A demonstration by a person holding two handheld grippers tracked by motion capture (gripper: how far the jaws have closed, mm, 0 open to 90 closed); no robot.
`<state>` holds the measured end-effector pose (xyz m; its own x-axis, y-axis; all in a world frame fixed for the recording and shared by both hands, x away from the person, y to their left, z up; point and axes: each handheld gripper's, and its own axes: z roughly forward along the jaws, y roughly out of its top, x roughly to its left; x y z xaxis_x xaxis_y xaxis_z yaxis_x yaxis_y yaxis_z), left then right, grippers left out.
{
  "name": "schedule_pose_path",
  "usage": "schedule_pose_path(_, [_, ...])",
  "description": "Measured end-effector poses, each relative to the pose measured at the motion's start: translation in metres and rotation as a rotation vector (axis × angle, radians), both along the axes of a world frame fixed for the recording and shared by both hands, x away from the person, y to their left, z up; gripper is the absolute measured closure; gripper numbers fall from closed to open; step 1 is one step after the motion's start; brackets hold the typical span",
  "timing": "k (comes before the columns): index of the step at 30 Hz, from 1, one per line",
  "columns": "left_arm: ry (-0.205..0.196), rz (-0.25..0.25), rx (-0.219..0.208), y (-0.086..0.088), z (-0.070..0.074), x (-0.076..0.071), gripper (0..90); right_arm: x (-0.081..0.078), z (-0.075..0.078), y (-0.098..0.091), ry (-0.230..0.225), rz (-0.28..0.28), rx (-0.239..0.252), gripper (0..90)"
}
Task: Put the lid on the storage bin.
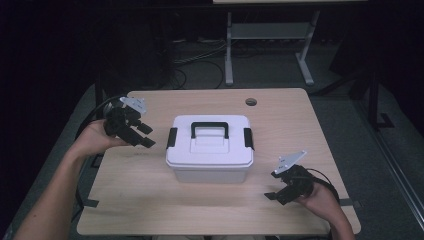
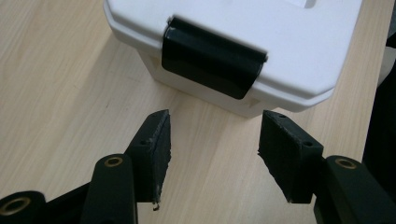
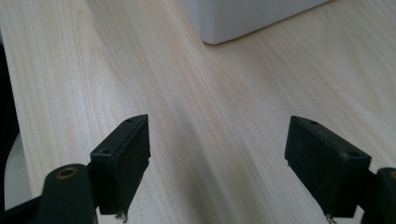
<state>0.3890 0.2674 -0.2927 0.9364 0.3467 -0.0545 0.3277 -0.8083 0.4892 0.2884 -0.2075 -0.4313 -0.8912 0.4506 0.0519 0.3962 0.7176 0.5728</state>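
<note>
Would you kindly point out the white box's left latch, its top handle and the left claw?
left latch [image 2: 212,63], left gripper view, middle of the black clasp.
top handle [image 1: 210,126], high view, top bar of the handle.
left claw [image 1: 145,135], high view, midway between its fingertips.

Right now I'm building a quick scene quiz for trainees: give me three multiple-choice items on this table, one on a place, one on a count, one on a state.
1. Where does the white box stand?
A. mid-table
B. far right corner
C. on the floor

2. How many black side latches show in the high view?
A. one
B. two
C. four

3. How is the left gripper?
A. shut on the latch
B. shut, empty
C. open, short of the latch

Answers: 1 A, the table lies bare all round it; 2 B, one at each end of the lid; 3 C, wood shows between the pads, the latch ahead.
</note>
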Motion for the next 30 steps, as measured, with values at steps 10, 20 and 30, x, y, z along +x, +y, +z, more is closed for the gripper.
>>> schedule_pose_path(10, [0.003, 0.027, -0.008, 0.01, -0.009, -0.004, 41.4, 0.0, 0.0, 0.001, 0.006, -0.002, -0.002, 21.7])
schedule_pose_path(20, [0.01, 0.05, -0.012, 0.02, -0.021, -0.011, 39.7, -0.001, 0.0, 0.002, 0.004, -0.001, -0.003, 21.7])
schedule_pose_path(30, [0.018, 0.066, -0.014, 0.027, -0.031, -0.016, 38.7, 0.0, 0.0, 0.002, 0.002, 0.001, -0.005, 21.7])
